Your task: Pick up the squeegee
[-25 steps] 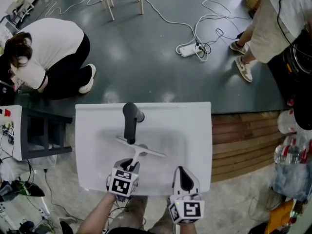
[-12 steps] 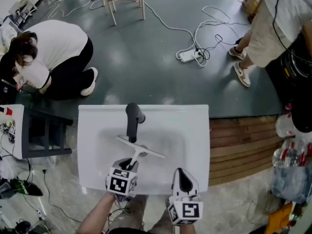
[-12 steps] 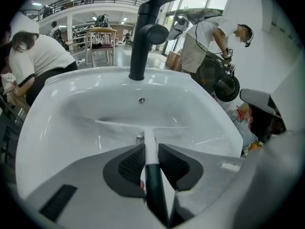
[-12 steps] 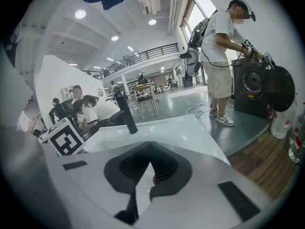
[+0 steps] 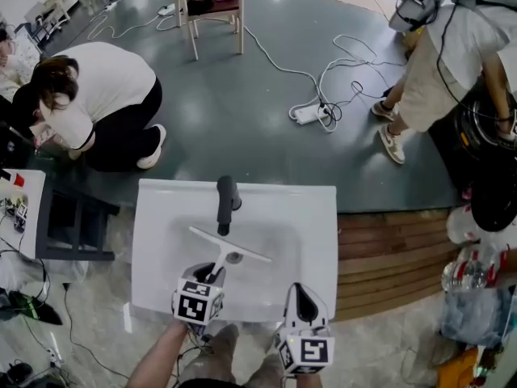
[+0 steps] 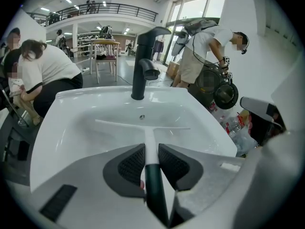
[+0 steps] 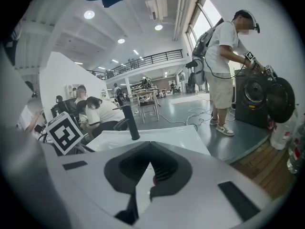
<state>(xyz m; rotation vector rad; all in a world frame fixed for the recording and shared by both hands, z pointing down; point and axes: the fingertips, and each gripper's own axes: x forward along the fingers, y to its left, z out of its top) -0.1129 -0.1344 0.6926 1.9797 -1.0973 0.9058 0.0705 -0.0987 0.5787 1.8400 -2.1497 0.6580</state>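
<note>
A: Your left gripper [image 6: 151, 150] has the squeegee [image 5: 229, 247]. Its fingers have just been closing and are clamped on the handle, right where the white part meets the dark part.

B: The blade sits crosswise over the sink [image 5: 153, 217], just on your side of the tap [image 5: 227, 200], with the handle running back toward you.

A: Your right gripper [image 7: 149, 144] is further from the tap, off to its right. Its fingers are pressed together with nothing between them.
</note>
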